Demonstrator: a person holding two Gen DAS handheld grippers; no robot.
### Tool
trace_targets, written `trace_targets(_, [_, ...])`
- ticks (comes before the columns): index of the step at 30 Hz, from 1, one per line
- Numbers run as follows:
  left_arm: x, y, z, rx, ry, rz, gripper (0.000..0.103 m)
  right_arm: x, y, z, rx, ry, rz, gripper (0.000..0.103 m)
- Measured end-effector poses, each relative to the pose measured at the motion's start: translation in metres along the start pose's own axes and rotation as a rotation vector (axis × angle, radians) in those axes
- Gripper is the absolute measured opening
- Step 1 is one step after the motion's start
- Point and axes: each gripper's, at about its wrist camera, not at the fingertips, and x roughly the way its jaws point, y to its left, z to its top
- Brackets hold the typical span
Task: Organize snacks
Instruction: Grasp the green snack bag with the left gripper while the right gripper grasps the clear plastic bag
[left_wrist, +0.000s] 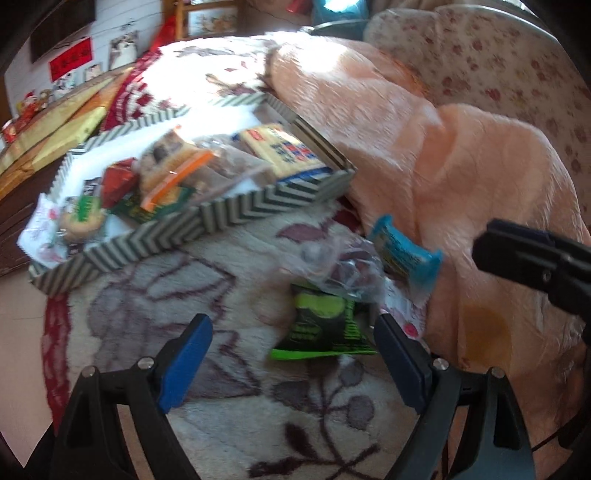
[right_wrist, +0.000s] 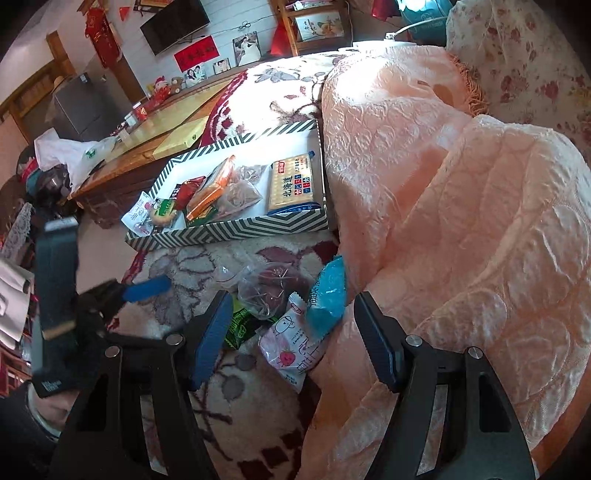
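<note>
Loose snacks lie in a heap on the floral blanket: a green packet (left_wrist: 321, 328) (right_wrist: 240, 325), a clear bag of dark pieces (left_wrist: 340, 266) (right_wrist: 269, 291), a blue packet (left_wrist: 402, 251) (right_wrist: 328, 291) and a white-and-pink packet (right_wrist: 291, 347). My left gripper (left_wrist: 295, 365) is open just short of the green packet, which lies near its right finger. My right gripper (right_wrist: 295, 339) is open above the white-and-pink packet, pads clear of it. Behind the heap stands a chevron-patterned box (left_wrist: 221, 218) (right_wrist: 236, 229) holding several snacks, among them a yellow cracker pack (right_wrist: 291, 184).
A peach quilt (right_wrist: 461, 221) rises right of the heap. A low wooden table (right_wrist: 155, 136) with a white plastic bag (right_wrist: 70, 155) stands left of the box. The right gripper's black body (left_wrist: 532, 258) shows at right, and the left gripper's blue pad (right_wrist: 147, 288) at left.
</note>
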Motion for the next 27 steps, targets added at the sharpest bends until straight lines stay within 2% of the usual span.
trace_targets(4, [0.015,-0.007,0.004,0.015,0.034,-0.014,0.09,0.002,-0.003,-0.001,0.013,0.006,0.002,0.068])
trace_targets(6, [0.023,-0.007,0.006,0.015,0.054,-0.018,0.083,0.003,-0.002,0.0,0.011,0.008,0.001,0.068])
trace_targets(8, [0.031,-0.006,0.007,0.014,0.071,-0.021,0.052,0.004,-0.002,-0.001,0.012,0.01,0.001,0.068])
trace_targets(10, [0.032,-0.001,0.008,-0.015,0.076,-0.094,0.043,0.004,-0.003,-0.001,0.015,0.011,-0.002,0.068])
trace_targets(14, [0.022,0.001,0.003,0.002,0.035,-0.086,0.037,0.006,-0.006,-0.001,0.027,0.01,-0.001,0.068])
trace_targets(17, [0.008,0.007,-0.005,0.021,-0.005,-0.057,0.036,0.011,-0.002,0.0,0.016,0.022,0.028,0.068])
trace_targets(20, [-0.001,0.021,-0.01,-0.004,-0.007,-0.056,0.036,0.024,0.011,0.001,-0.041,0.067,0.039,0.069])
trace_targets(23, [-0.012,0.033,-0.015,-0.018,-0.03,-0.035,0.036,0.044,0.026,0.007,-0.102,0.118,0.043,0.074])
trace_targets(27, [-0.027,0.044,-0.022,-0.017,-0.059,0.001,0.036,0.075,0.038,0.018,-0.157,0.163,-0.003,0.074])
